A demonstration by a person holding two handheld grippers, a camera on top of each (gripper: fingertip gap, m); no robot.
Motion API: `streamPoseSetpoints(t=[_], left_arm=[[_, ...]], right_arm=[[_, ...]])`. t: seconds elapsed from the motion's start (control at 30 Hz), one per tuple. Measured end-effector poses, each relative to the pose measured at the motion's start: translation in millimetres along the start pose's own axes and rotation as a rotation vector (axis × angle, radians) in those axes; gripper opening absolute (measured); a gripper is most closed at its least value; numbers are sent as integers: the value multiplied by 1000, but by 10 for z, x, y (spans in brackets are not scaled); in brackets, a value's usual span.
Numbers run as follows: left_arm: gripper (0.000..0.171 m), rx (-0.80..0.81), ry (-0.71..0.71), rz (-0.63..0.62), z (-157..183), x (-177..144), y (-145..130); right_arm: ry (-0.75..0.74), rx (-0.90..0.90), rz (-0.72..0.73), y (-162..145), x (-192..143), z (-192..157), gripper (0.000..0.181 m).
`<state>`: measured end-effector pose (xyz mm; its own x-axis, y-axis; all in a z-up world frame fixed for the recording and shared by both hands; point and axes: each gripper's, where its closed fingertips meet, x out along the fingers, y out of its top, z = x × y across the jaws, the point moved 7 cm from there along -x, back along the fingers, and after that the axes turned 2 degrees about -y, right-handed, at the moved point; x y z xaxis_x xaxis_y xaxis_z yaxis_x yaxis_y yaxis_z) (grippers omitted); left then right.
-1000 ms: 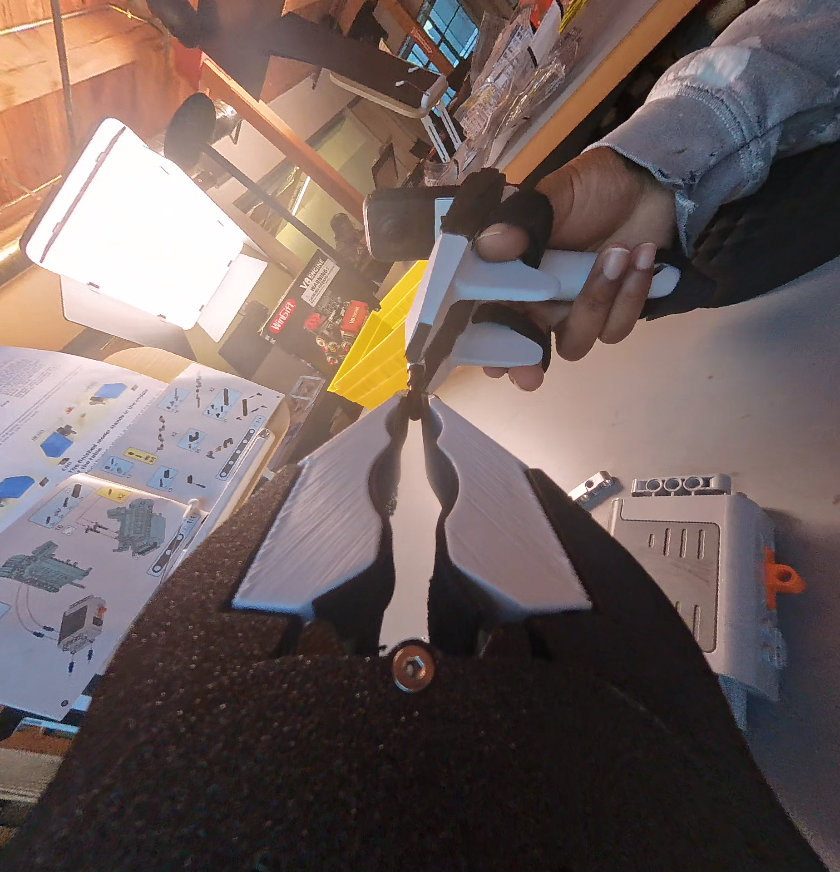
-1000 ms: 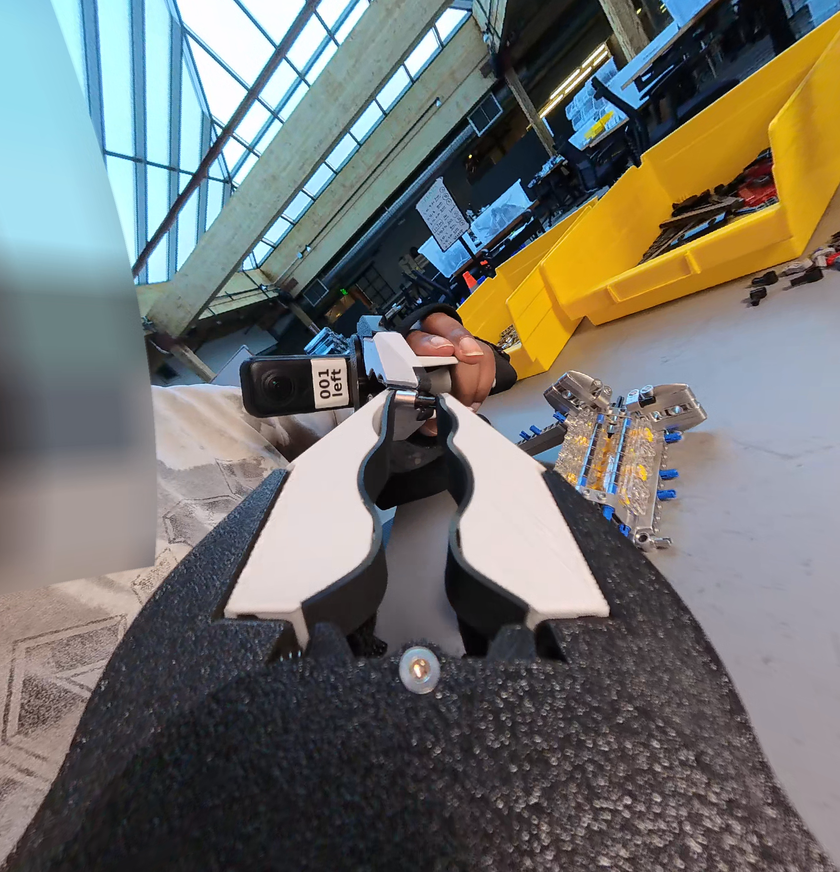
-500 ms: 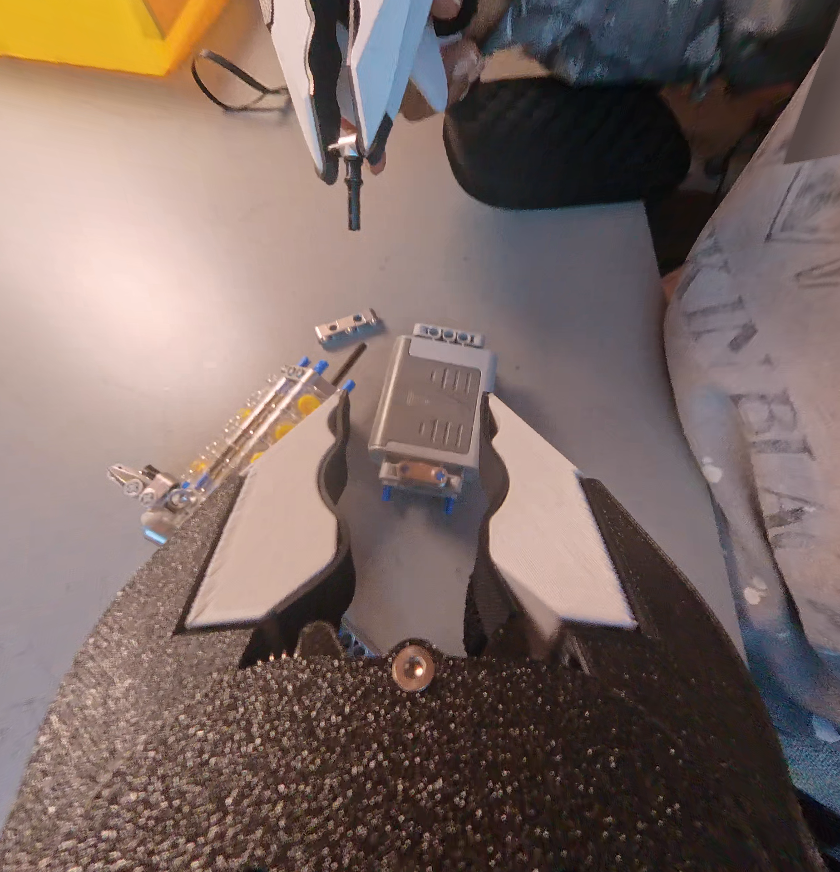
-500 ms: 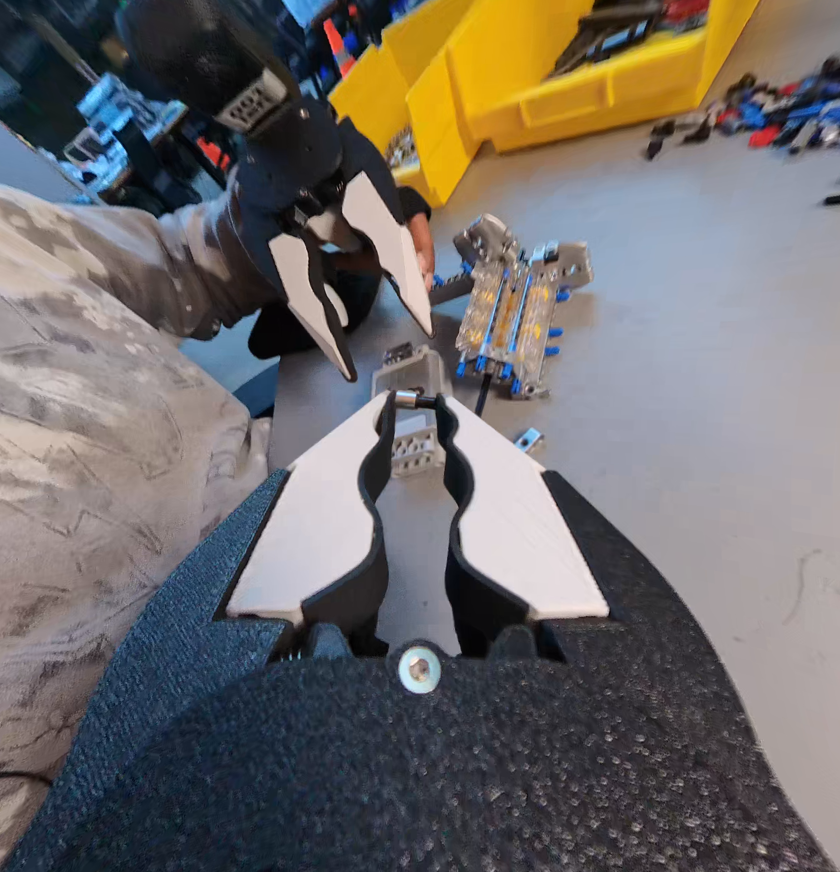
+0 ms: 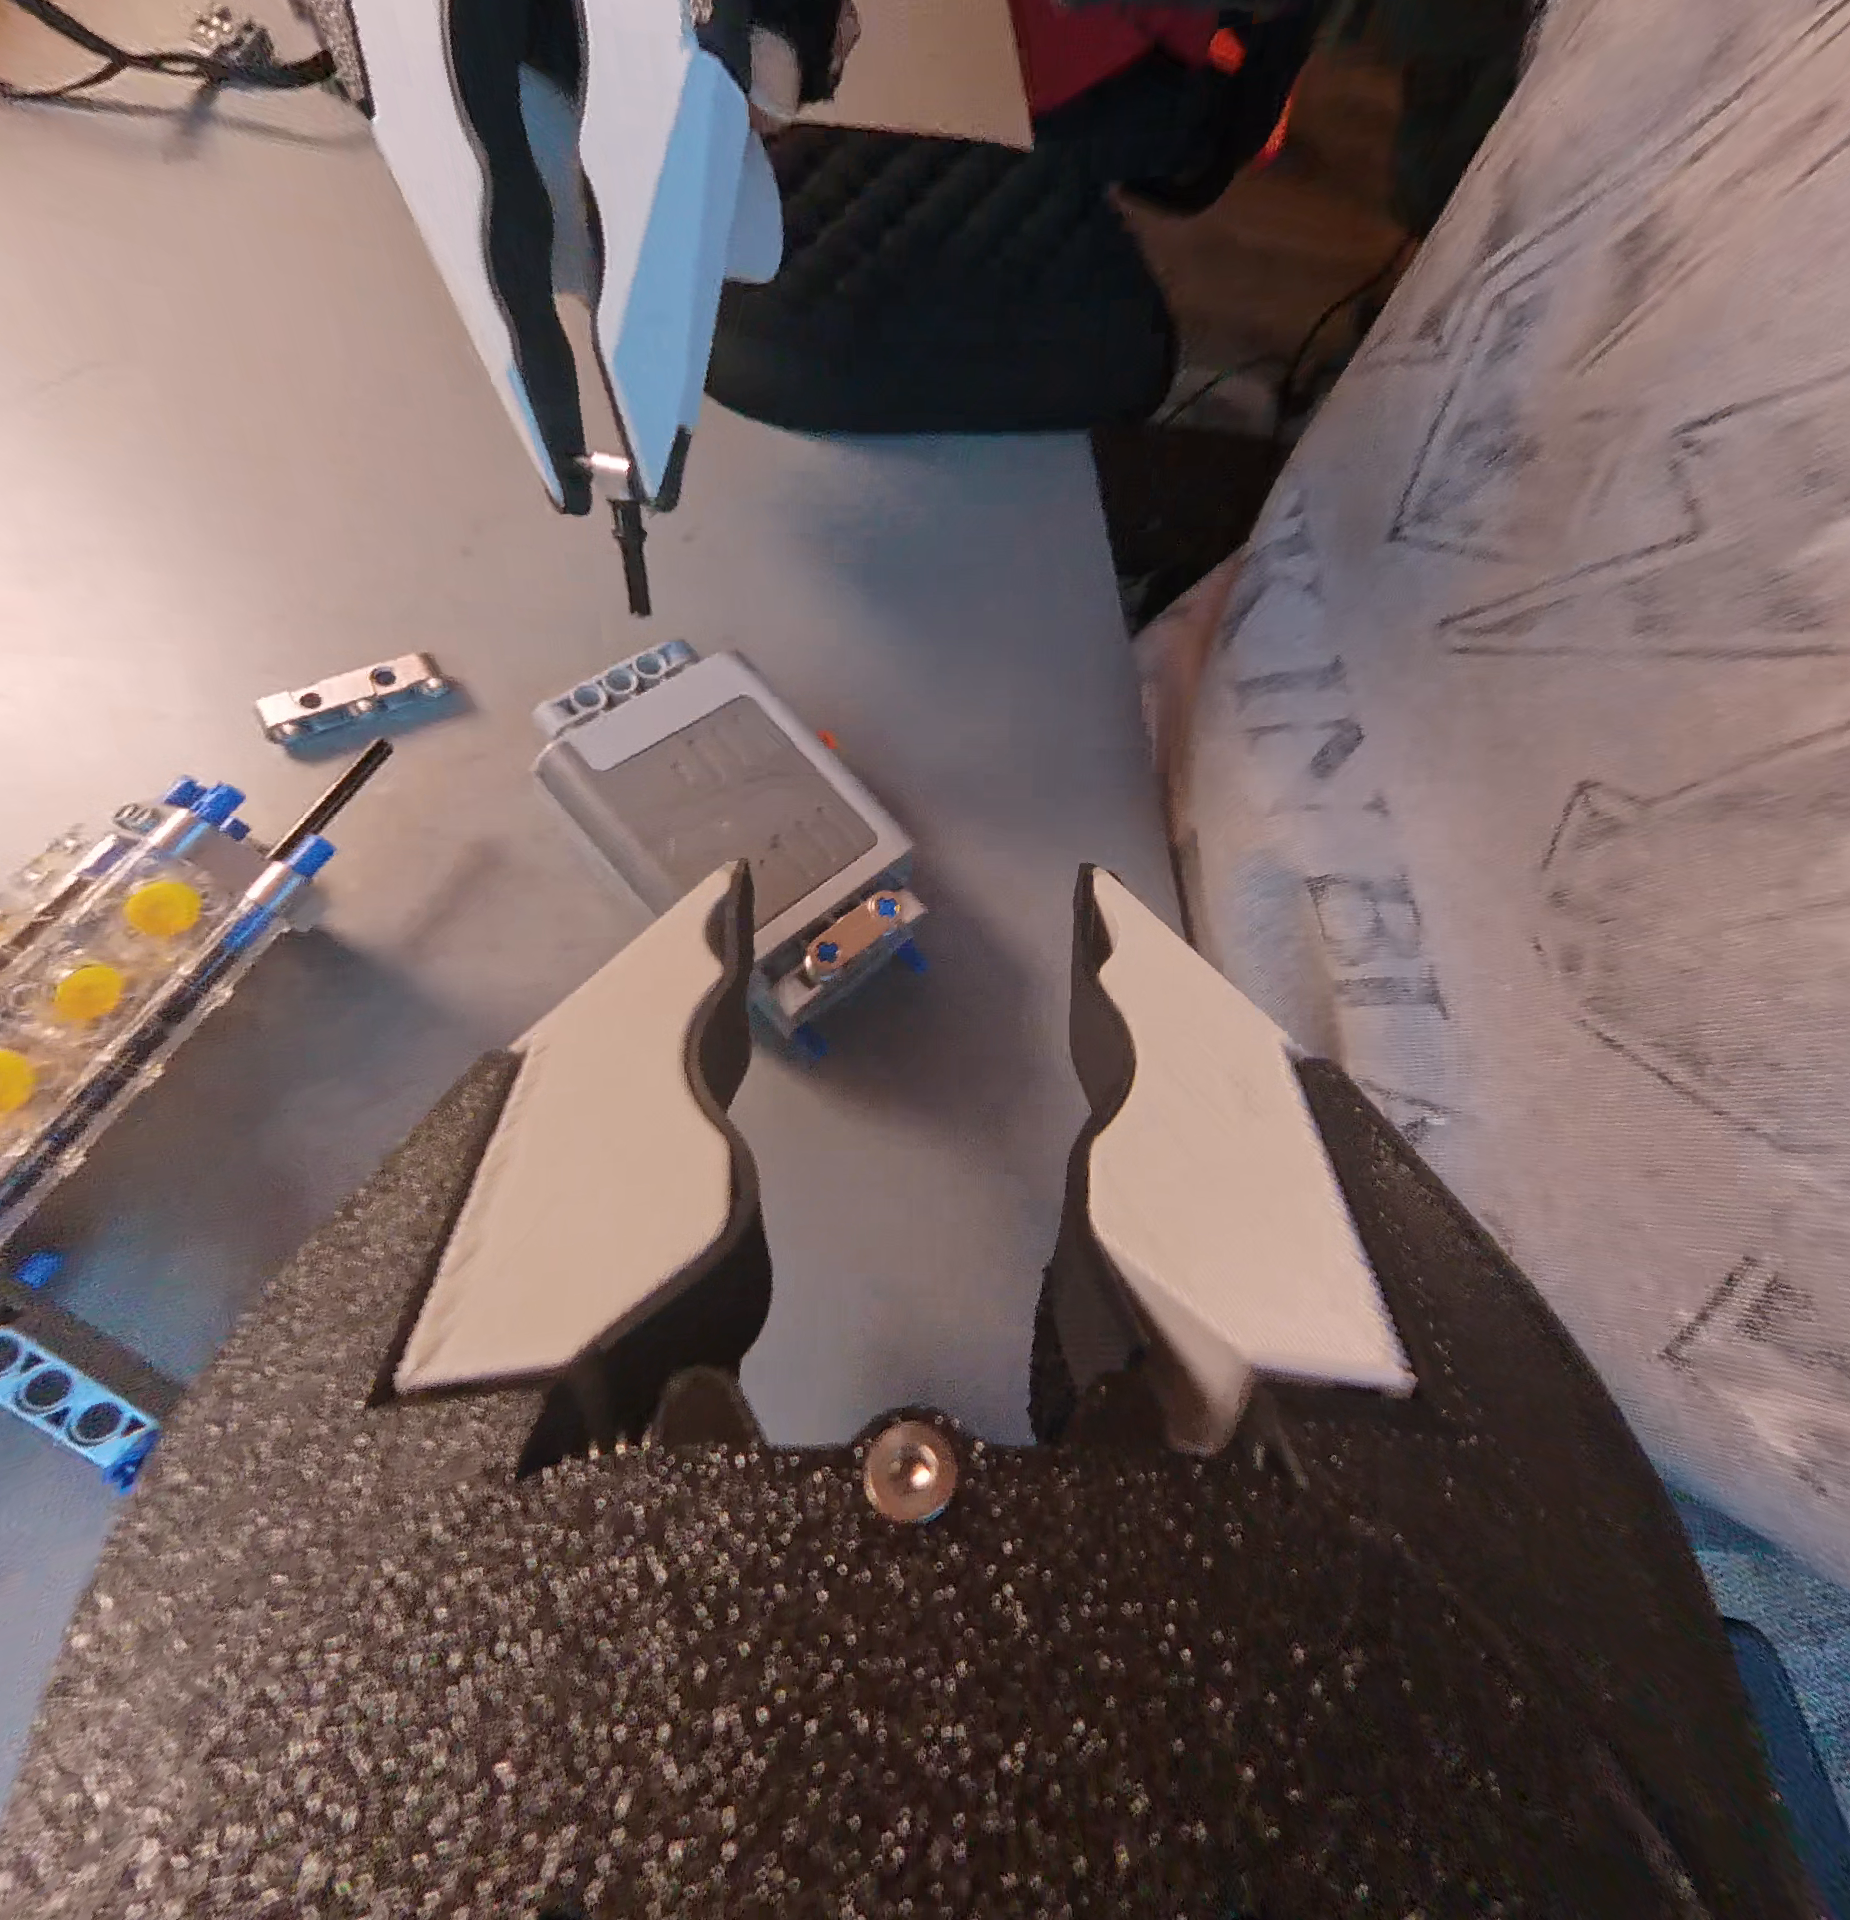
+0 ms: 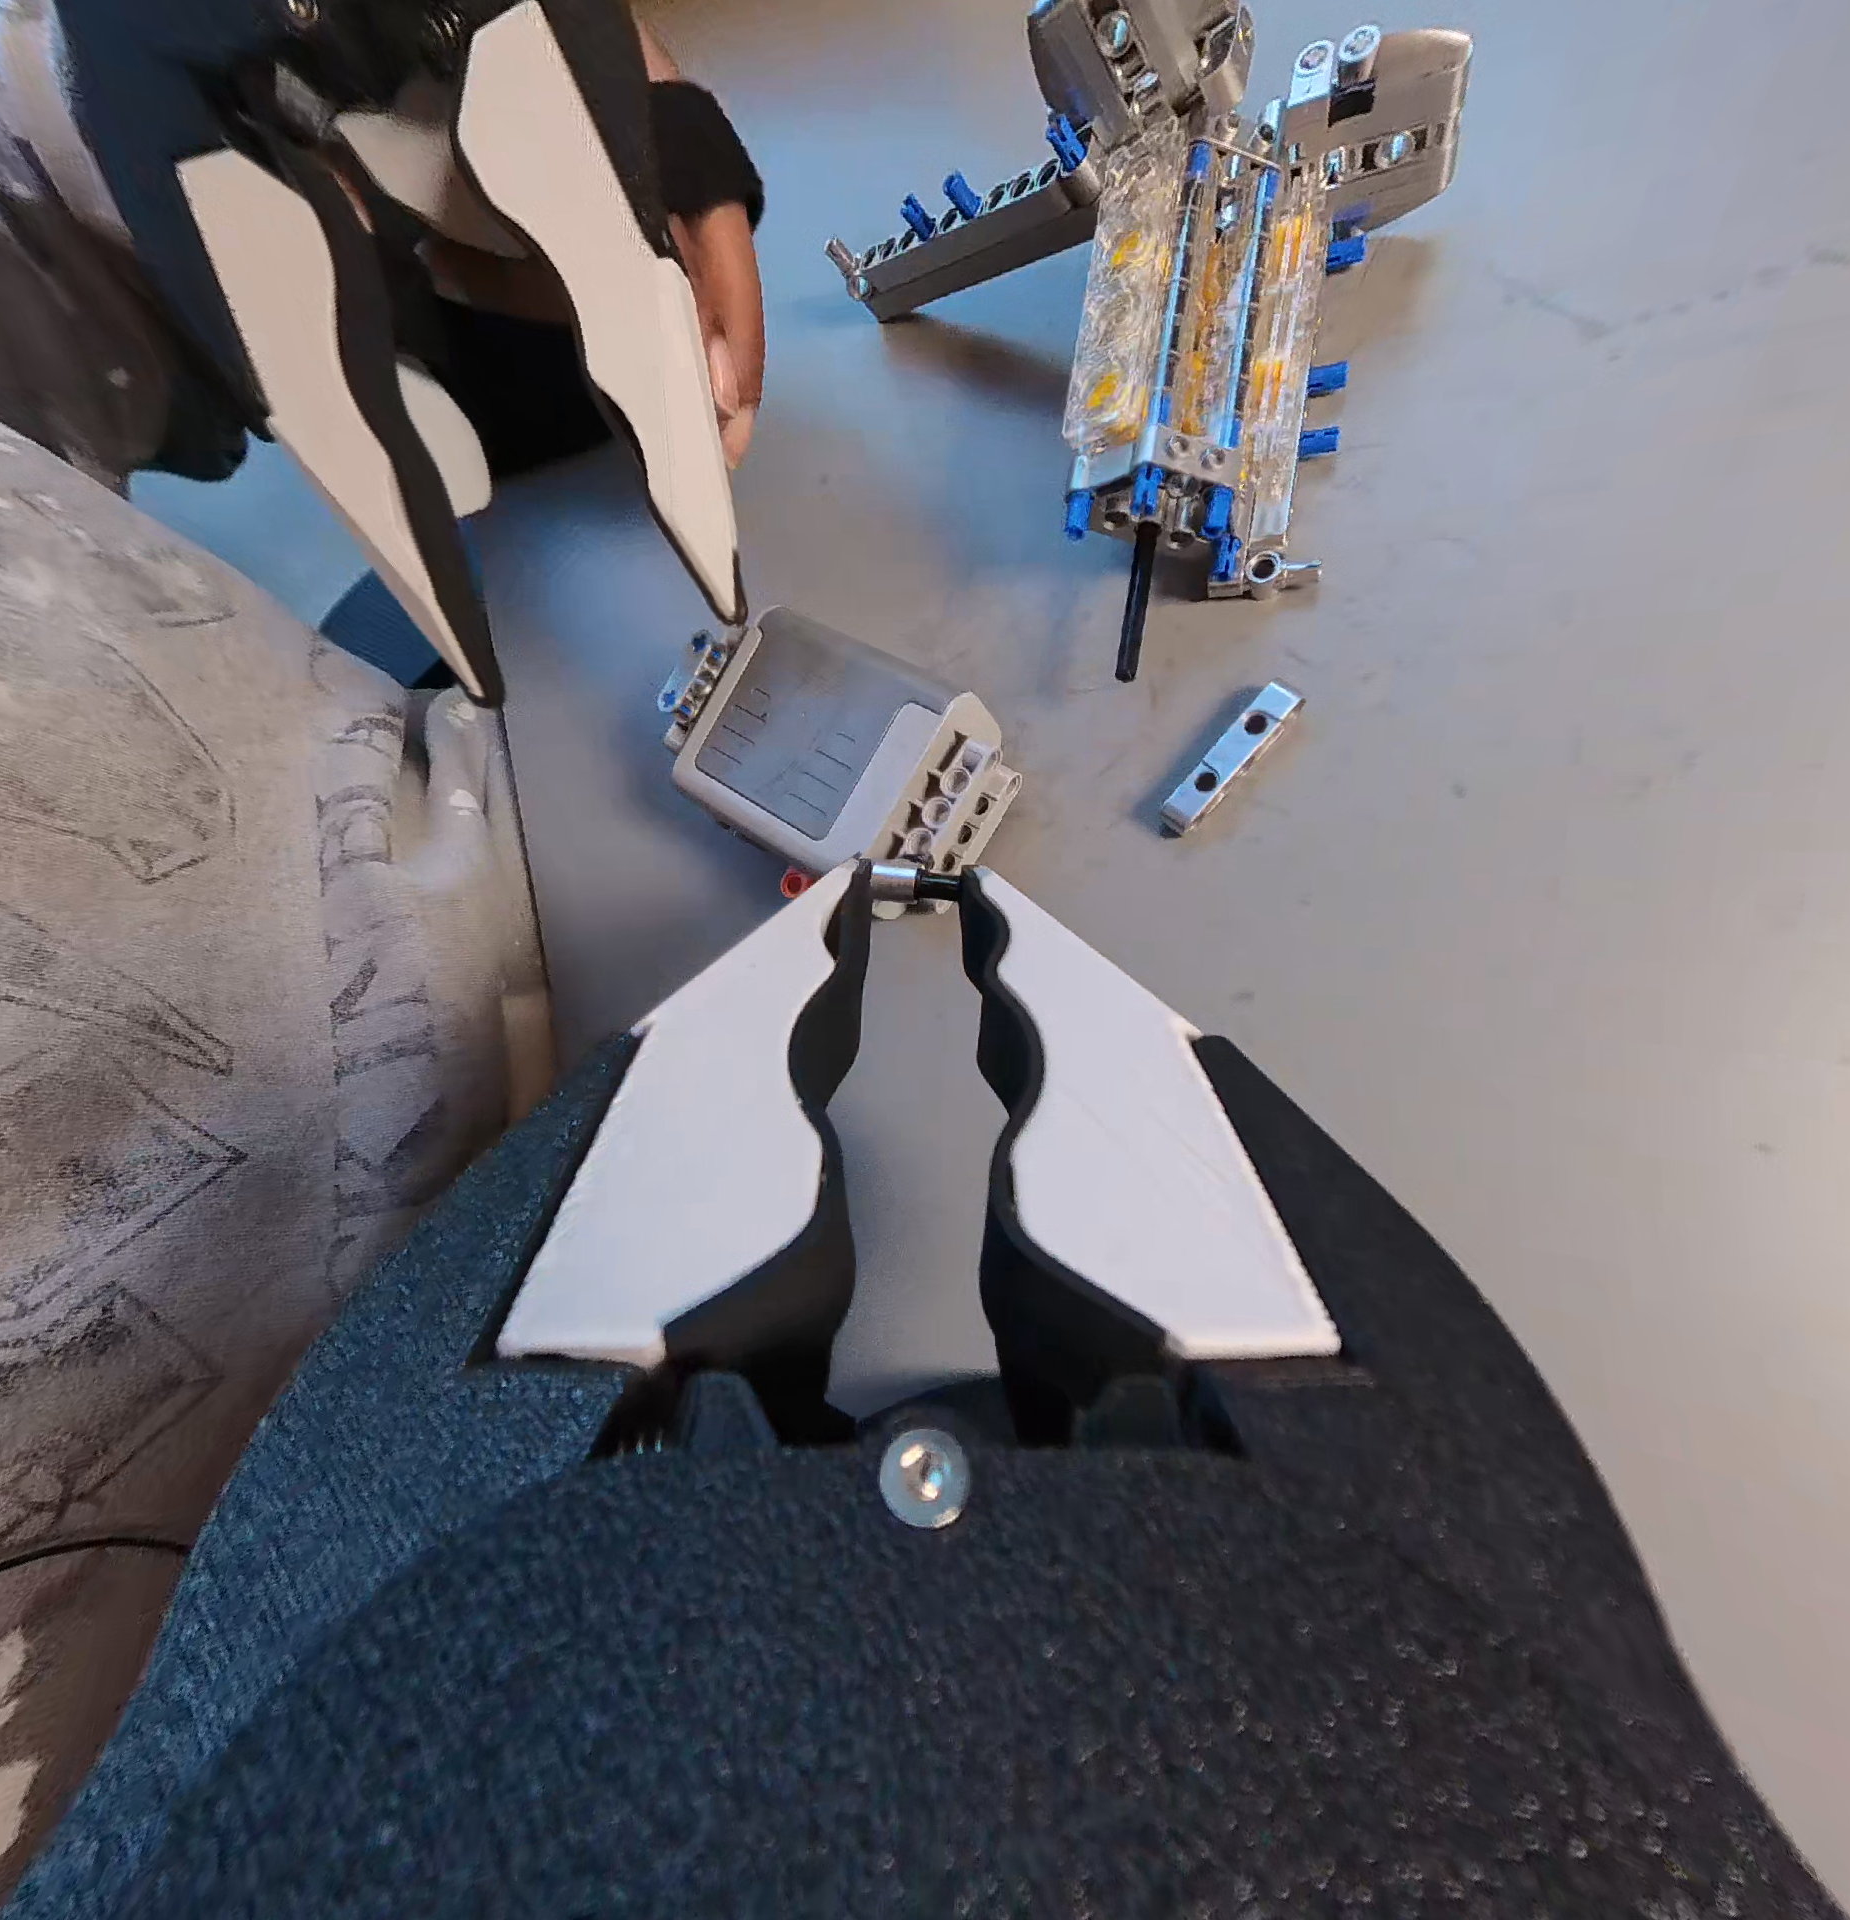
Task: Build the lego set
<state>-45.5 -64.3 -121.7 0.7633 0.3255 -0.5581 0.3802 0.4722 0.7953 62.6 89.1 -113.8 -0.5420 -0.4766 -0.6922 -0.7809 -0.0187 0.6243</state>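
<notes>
My left gripper (image 5: 908, 896) is open and empty, low over the grey table, its left finger (image 5: 630, 1091) just in front of a grey battery box (image 5: 723, 821). It also shows in the right wrist view (image 6: 609, 649), with one tip at the box's edge. My right gripper (image 6: 913, 881) is shut on a small black axle with a grey sleeve (image 6: 916, 883), held just above the near end of the battery box (image 6: 827, 758). In the left wrist view the right gripper (image 5: 614, 488) hangs above the box with the axle (image 5: 630, 556) pointing down.
A clear engine block model with yellow pistons and blue pins (image 6: 1201, 312) lies beyond the box; it also shows in the left wrist view (image 5: 100, 987). A short grey beam (image 5: 355, 694) (image 6: 1227, 756) and a black axle (image 6: 1139, 608) lie between them. The person's patterned grey clothing (image 5: 1575, 727) fills the side.
Both grippers swung down from facing each other to the table. My left gripper opened wide and came close to the battery box. My right gripper kept the axle and lowered toward the box.
</notes>
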Motion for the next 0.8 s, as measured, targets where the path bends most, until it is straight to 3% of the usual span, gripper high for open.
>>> streamPoseSetpoints(t=[0.3, 0.8], left_arm=[[57, 7, 95, -87, -197, 148, -132], [48, 67, 234, -51, -112, 155, -107]], right_arm=[[-104, -28, -187, 276, 213, -60, 15], [-274, -24, -305, 397, 299, -151, 15]])
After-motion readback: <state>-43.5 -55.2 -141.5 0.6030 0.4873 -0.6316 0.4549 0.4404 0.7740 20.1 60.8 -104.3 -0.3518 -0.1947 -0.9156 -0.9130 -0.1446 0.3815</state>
